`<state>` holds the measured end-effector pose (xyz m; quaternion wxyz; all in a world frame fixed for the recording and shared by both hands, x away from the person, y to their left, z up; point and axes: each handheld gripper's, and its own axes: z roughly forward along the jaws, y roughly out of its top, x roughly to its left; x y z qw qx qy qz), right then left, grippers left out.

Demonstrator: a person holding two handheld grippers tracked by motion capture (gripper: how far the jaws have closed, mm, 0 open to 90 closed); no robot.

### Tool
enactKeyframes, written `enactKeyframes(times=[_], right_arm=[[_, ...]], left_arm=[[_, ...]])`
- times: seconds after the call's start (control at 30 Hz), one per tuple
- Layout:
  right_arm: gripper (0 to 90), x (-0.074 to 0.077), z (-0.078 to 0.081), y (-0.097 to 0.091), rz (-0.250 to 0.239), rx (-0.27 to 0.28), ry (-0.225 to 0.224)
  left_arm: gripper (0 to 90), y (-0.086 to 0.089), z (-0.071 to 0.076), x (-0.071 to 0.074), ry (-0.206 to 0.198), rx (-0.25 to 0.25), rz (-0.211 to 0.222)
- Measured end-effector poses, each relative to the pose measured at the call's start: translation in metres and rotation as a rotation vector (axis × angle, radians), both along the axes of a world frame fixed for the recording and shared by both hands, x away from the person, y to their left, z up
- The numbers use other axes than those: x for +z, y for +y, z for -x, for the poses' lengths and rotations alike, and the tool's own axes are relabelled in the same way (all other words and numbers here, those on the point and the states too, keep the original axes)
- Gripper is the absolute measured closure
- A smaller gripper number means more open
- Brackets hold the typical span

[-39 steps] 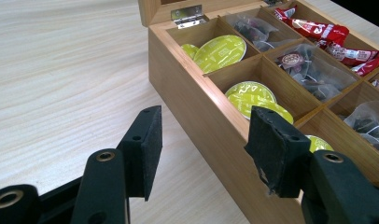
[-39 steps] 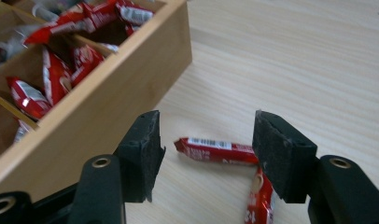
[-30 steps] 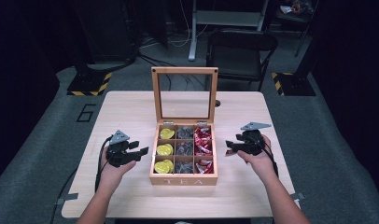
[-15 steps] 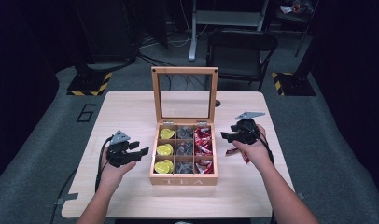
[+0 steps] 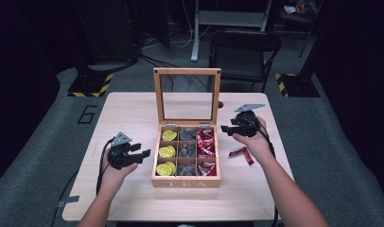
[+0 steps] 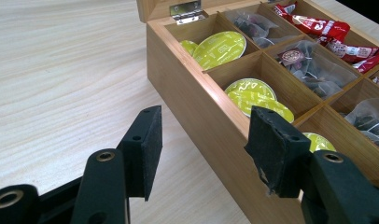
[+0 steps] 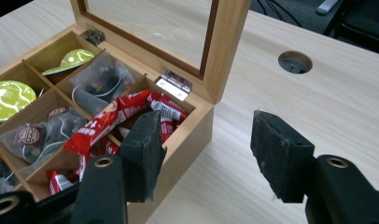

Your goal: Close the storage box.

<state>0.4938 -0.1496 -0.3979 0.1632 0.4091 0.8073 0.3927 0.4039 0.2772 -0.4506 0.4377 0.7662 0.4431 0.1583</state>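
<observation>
A wooden tea box [image 5: 186, 180] stands mid-table, its glass lid [image 5: 187, 96] upright. The left column holds yellow-green capsules [image 5: 167, 152], the middle one grey tea bags [image 5: 186, 150], the right one red sachets [image 5: 205, 142]. My left gripper [image 5: 143, 150] hovers left of the box, open and empty; in its own view the open left gripper [image 6: 204, 140] faces the box's side wall [image 6: 197, 112]. My right gripper [image 5: 226, 130] hangs above the table by the box's right side, open and empty. In its own view the right gripper [image 7: 206, 149] straddles the box's back right corner [image 7: 197, 126].
One red sachet [image 5: 242, 154] lies on the table right of the box, under my right hand. A round cable hole [image 7: 295, 61] is in the tabletop behind the box. A black chair [image 5: 244, 47] stands beyond the far edge of the table.
My right gripper has moved left toward the box and risen a little, uncovering the red sachet on the table. The left gripper has stayed put.
</observation>
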Motion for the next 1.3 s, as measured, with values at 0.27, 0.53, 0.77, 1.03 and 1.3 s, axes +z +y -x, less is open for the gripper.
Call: enactKeyframes(times=[0.27, 0.53, 0.77, 1.03, 1.3], right_arm=[[42.9, 0.004, -0.014, 0.006, -0.014, -0.004, 0.009], [43.3, 0.004, -0.025, 0.017, -0.020, 0.014, -0.001], [44.8, 0.000, -0.036, 0.022, -0.009, 0.014, -0.005], [47.1, -0.008, -0.047, 0.026, -0.010, 0.004, -0.003], [51.3, -0.012, -0.054, 0.031, -0.017, -0.002, 0.009]], left_arm=[[45.4, 0.000, 0.000, 0.000, 0.004, 0.000, 0.003], [45.4, 0.000, 0.000, -0.001, 0.006, -0.003, 0.002], [45.4, 0.000, -0.001, -0.002, 0.003, 0.001, 0.005], [45.4, 0.001, -0.001, -0.002, 0.012, -0.007, 0.001], [45.6, 0.001, -0.001, -0.002, 0.008, -0.007, 0.005]])
